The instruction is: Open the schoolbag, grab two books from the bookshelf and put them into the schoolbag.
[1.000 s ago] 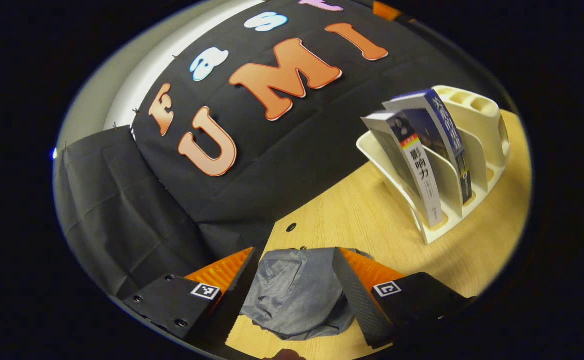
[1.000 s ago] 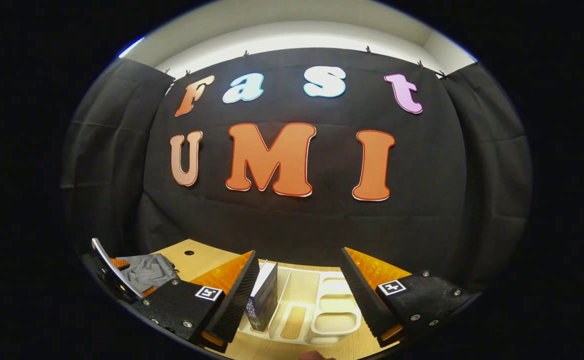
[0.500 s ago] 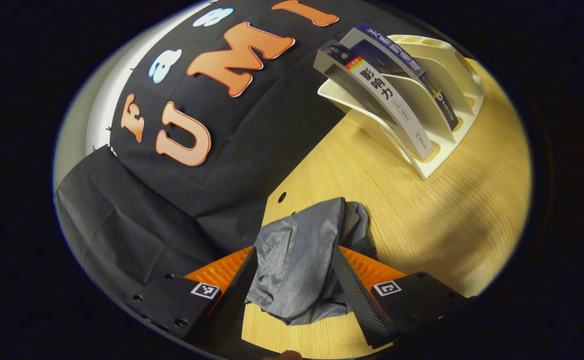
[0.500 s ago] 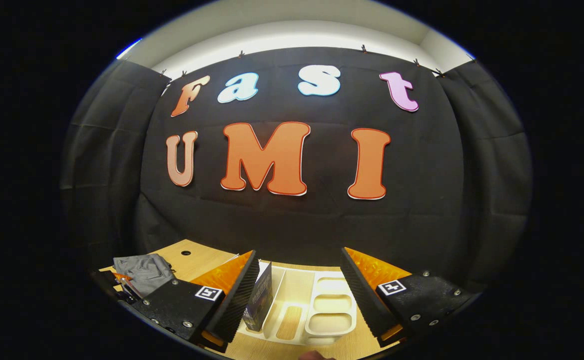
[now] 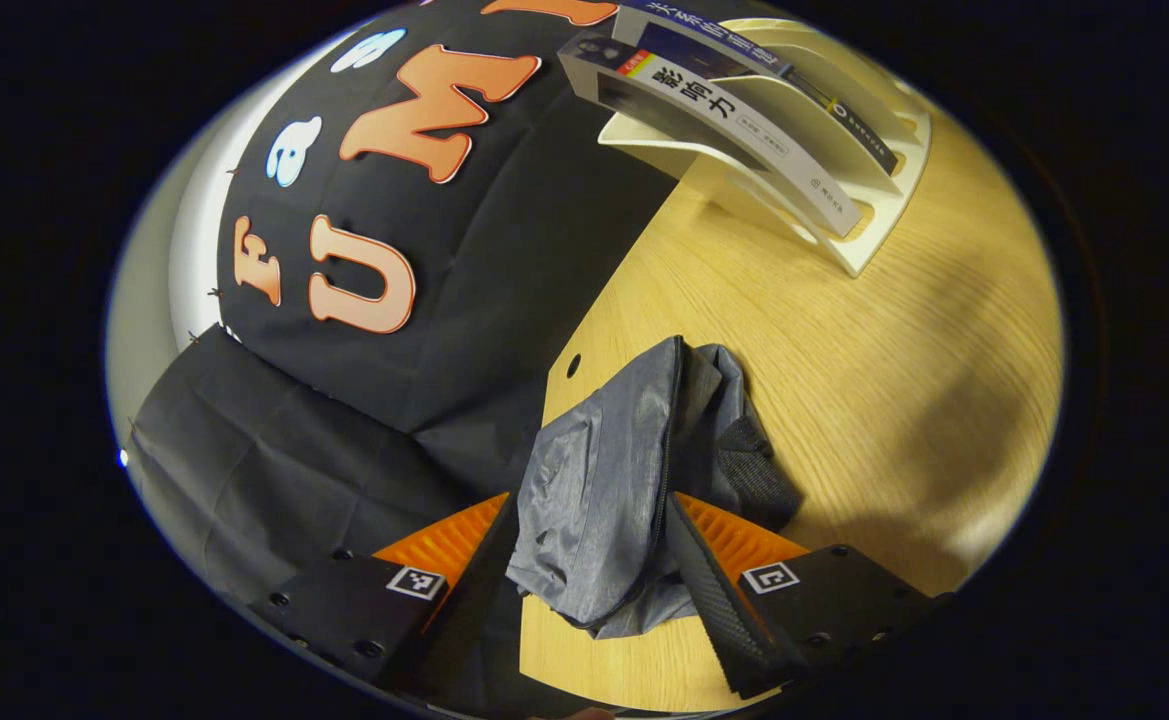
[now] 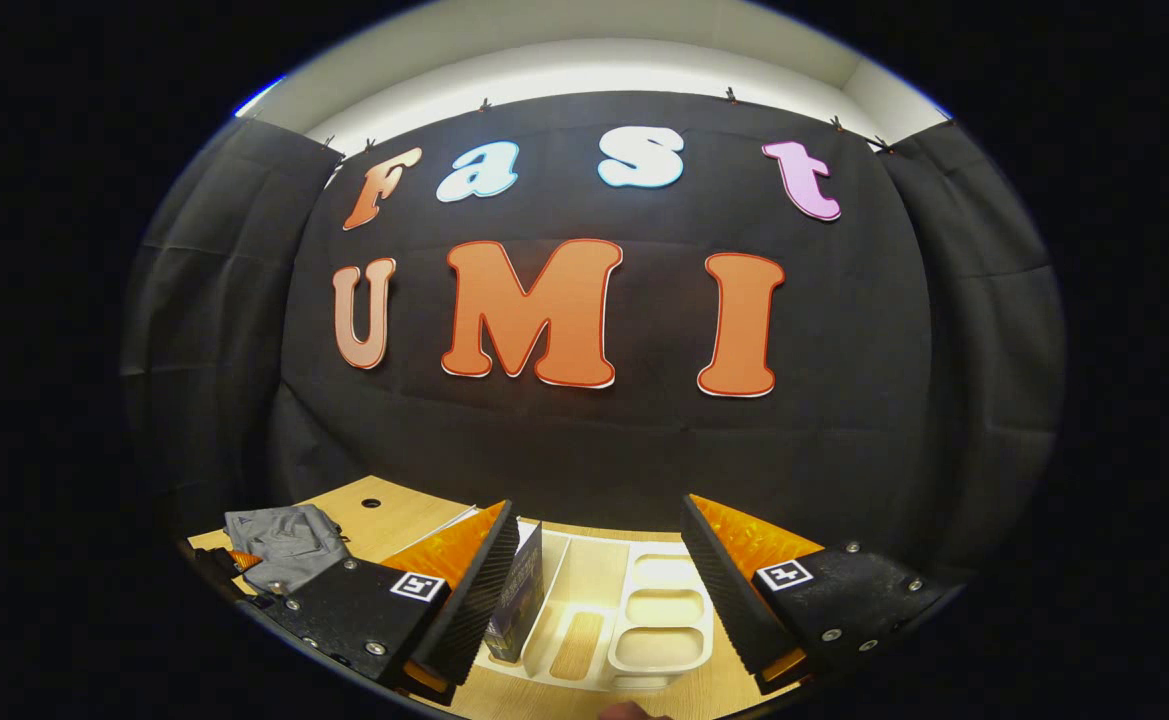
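The grey schoolbag [image 5: 609, 480] lies crumpled at the near left part of the wooden table [image 5: 904, 330], close to the table's edge by the black cloth wall. The left gripper [image 5: 592, 560] has its two fingers to either side of the bag's bunched fabric, with the zipper line running up between them. The jaws stand fairly wide, and I cannot tell whether either finger actually presses on the cloth; the lower folds of the bag are hidden behind the fingers. A dark mesh patch shows on the bag's right side.

Farther along the table stands the cream bookshelf [image 5: 874, 215], holding two books that lean in its slots: a grey-spined book [image 5: 734, 110] in front and a blue-spined book [image 5: 744, 50] behind it, whose top end is cut off at the edge of the left gripper view.

In the right gripper view, the right gripper [image 6: 599, 580] hangs above the bookshelf [image 6: 644, 625] with its jaws wide apart and nothing between them. One finger hides most of a book [image 6: 522, 595] standing in a slot. The schoolbag [image 6: 284, 545] appears small at the far left, partly cut off.
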### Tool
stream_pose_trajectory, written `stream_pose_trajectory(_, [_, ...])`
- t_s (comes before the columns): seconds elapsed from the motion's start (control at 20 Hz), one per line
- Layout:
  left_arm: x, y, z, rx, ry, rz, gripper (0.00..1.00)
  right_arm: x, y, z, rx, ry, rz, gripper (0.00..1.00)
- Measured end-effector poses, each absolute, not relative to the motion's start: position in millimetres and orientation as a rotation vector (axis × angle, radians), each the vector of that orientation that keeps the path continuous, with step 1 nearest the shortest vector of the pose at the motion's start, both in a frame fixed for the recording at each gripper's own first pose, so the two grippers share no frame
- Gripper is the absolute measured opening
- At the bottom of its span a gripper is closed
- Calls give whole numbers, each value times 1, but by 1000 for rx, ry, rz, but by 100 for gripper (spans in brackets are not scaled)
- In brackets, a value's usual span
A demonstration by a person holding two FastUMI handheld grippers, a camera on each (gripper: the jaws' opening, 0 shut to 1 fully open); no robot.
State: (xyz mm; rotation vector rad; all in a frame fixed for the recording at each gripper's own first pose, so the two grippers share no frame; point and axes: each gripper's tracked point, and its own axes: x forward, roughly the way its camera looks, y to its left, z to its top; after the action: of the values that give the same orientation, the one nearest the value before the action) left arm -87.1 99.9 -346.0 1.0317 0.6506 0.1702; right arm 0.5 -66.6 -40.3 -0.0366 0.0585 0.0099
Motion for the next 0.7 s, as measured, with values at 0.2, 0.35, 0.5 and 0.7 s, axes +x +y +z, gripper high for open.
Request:
stream_pose_trajectory(0.2, [-83, 107, -341, 1068, 633, 204, 86, 0, -70, -42, -38, 59, 6, 97])
stream_pose_trajectory(0.35, [-78, 110, -340, 1083, 633, 200, 76, 0, -74, -43, -36, 61, -1, 97])
stream_pose_trajectory(0.5, [-73, 119, -339, 1078, 651, 201, 65, 1, -79, -44, -31, 60, -14, 97])
stream_pose_trajectory(0.7, [-60, 137, -340, 1055, 695, 203, 53, 5, -79, -47, -17, 70, -14, 97])
